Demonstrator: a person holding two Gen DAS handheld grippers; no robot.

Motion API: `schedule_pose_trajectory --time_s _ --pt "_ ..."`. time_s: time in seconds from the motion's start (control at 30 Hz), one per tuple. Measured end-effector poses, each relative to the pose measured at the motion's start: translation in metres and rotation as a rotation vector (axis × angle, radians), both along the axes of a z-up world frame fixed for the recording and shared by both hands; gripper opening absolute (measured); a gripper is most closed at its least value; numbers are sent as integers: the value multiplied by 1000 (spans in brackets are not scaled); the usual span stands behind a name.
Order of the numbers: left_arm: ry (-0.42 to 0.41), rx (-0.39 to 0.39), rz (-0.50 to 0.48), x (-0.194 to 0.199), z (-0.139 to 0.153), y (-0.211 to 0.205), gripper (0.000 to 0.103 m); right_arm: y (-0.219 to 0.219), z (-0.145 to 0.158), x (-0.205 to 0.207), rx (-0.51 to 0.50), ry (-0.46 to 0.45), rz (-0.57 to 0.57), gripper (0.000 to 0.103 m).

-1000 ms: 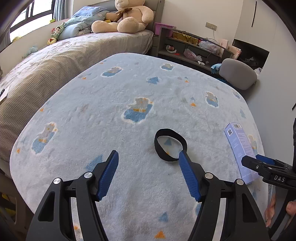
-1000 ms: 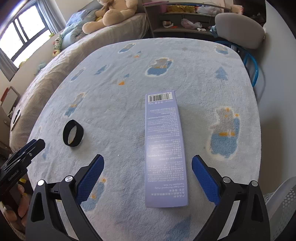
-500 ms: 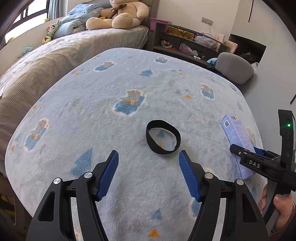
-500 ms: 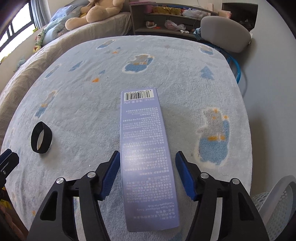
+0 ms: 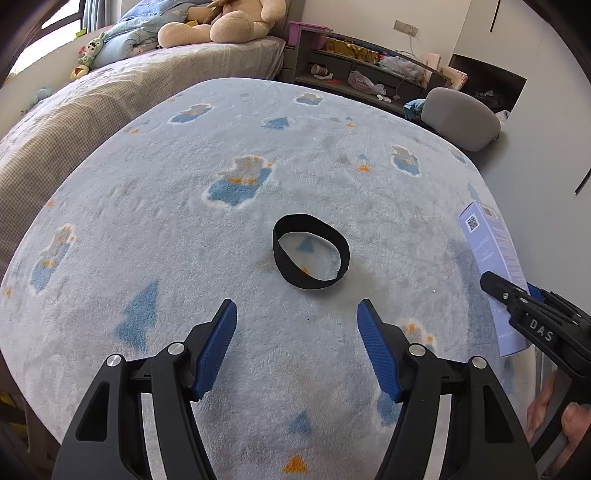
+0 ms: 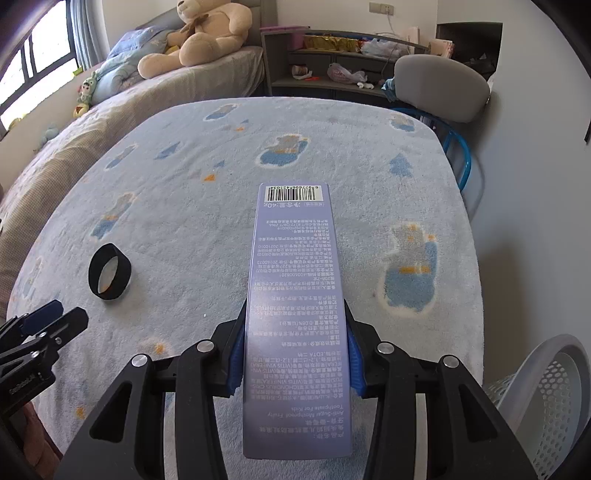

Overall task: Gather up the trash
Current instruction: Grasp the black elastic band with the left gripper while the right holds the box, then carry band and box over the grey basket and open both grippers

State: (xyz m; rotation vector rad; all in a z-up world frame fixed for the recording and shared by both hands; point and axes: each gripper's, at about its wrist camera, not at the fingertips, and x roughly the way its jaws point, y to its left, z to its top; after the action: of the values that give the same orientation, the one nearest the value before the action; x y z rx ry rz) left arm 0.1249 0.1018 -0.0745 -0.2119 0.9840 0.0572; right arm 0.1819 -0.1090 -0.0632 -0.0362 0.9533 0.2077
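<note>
A pale lavender toothpaste box point(image 6: 295, 317), long and narrow, lies flat on a table point(image 6: 369, 206) draped in a fluffy light-blue cover printed with bears, small trees and orange triangles. The box's upper face carries a white barcode panel at its far end and dense lines of small white print down its length, reading upside down from the right wrist view. The right hand-held gripper point(image 6: 295, 354) has just been closing, and its blue ribbed pads point(image 6: 236, 358) now press on both long sides of the box near its closer half. In the left wrist view the same box point(image 5: 491, 266) appears at the right edge, showing a square code near its far end, with the right hand-held gripper point(image 5: 532, 314) over it and a person's fingers point(image 5: 546, 410) below.

A black elastic band point(image 5: 311, 251), a flat loop standing on its edge in a rough oval, rests on the cover just ahead of the left hand-held gripper point(image 5: 297, 347). That gripper's blue pads stand partly apart with nothing between them and no contact with the band. From the right wrist view the band point(image 6: 109, 271) sits well to the left of the box, near the left hand-held gripper point(image 6: 44, 325).

A white perforated basket point(image 6: 543, 380) shows at the lower right. Beyond the table are a bed point(image 6: 147, 110) with a large teddy bear point(image 6: 199, 33), a grey chair point(image 6: 439, 85) and a dark shelf unit point(image 6: 332, 62).
</note>
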Motion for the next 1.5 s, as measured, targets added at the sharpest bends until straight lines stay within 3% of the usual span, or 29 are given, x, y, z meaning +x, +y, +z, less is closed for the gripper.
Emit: schedule_pose_trajectory --time_s 0.27,0.4,0.67,0.73,0.8,0.9,1.2,1.5 --pt "27 -16 -24 25 -11 -8 70 -7 15 -27 74 -15 -16 43" --pt "49 44 -1 42 -18 -11 70 -8 22 -38 82 -35 -17 43" --pt "61 90 1 65 -24 -18 73 -20 25 -47 104 -36 -39 43" --pt "54 93 6 66 -23 -16 65 -24 25 -50 104 -39 -46 43" --pt "52 108 4 63 -22 -16 43 -27 25 -53 104 -40 -55 43" --pt "51 64 -13 54 -19 -13 22 -34 23 -59 114 -32 -70 43" --pt "-7 23 -111 3 13 -38 21 -56 31 -85 138 -48 -111 43" --pt "-121 38 -269 -36 65 -116 21 -106 49 -132 156 -112 -211 43"
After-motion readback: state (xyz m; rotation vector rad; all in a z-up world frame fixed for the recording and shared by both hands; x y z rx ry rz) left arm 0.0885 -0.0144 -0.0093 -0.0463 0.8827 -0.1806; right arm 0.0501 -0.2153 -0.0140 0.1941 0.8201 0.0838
